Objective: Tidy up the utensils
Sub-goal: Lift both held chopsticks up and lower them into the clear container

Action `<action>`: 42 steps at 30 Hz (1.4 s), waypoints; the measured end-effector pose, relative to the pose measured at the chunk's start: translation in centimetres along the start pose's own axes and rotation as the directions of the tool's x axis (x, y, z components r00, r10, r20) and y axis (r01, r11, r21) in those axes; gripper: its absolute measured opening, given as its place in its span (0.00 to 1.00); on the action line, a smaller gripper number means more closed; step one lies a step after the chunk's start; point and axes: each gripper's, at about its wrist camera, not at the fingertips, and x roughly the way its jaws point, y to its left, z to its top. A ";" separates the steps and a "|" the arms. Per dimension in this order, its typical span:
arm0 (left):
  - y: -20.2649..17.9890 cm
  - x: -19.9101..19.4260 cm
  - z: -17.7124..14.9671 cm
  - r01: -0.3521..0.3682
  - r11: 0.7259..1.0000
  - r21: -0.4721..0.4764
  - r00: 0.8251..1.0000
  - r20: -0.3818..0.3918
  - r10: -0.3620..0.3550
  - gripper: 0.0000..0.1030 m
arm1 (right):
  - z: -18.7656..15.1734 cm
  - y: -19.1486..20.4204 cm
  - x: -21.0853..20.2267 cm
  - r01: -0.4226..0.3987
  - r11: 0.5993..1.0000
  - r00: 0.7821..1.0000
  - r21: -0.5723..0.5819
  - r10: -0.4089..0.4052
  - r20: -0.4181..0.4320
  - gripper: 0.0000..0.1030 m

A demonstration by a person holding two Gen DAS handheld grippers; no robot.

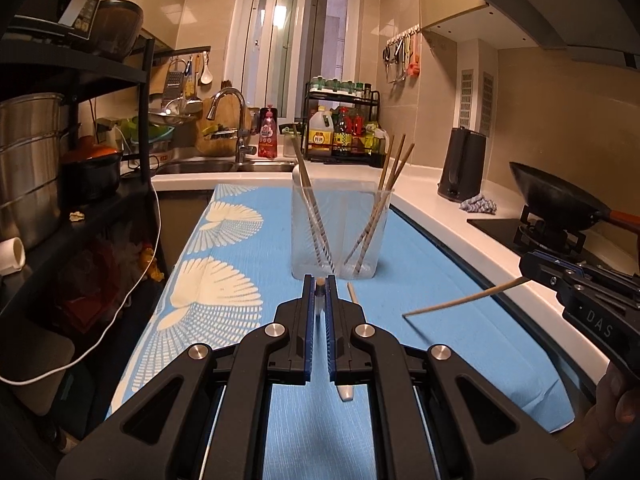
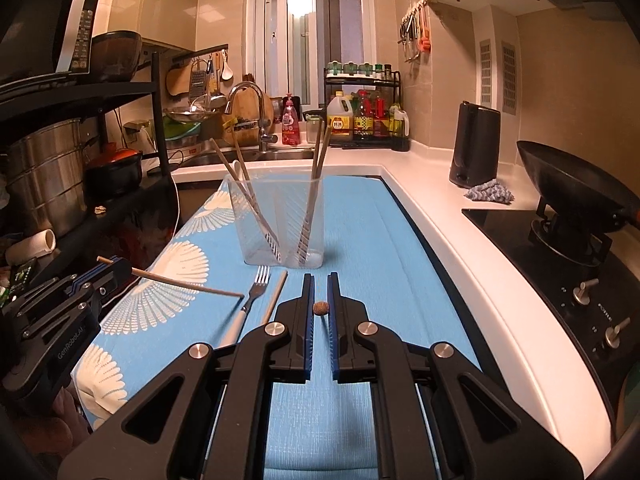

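Setting: kitchen counter, blue cloth spread.
Left gripper: clenched on one chopstick.
Right gripper: clenched on another chopstick.
Clear holder: frame centre; both chopsticks are judged bound for it.
Next: tips to be lowered in.

Five chopsticks in one clear container, two chopsticks held, one chopstick and one fork lying

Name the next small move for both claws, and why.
Probably carry both forward over the cup and tip the sticks in. Each claw, left and right, is shut on one chopstick, left's and right's, held clear above the cloth; the cup already holds others.
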 end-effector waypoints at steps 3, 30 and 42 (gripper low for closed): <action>0.1 0.0 1.4 0.006 1.000 -0.005 1.000 -0.002 -0.006 0.05 | 1.3 0.1 0.0 -0.009 1.000 1.000 -0.006 0.009 0.007 0.06; 1.8 5.2 16.6 0.126 0.990 -0.069 0.985 -0.108 -0.134 0.05 | 16.2 0.1 4.1 -0.131 0.991 0.991 0.000 0.131 0.041 0.06; 0.0 9.9 25.7 0.140 0.990 -0.021 0.990 0.028 -0.139 0.05 | 25.7 0.9 7.1 -0.135 0.990 0.970 -0.039 0.140 0.199 0.06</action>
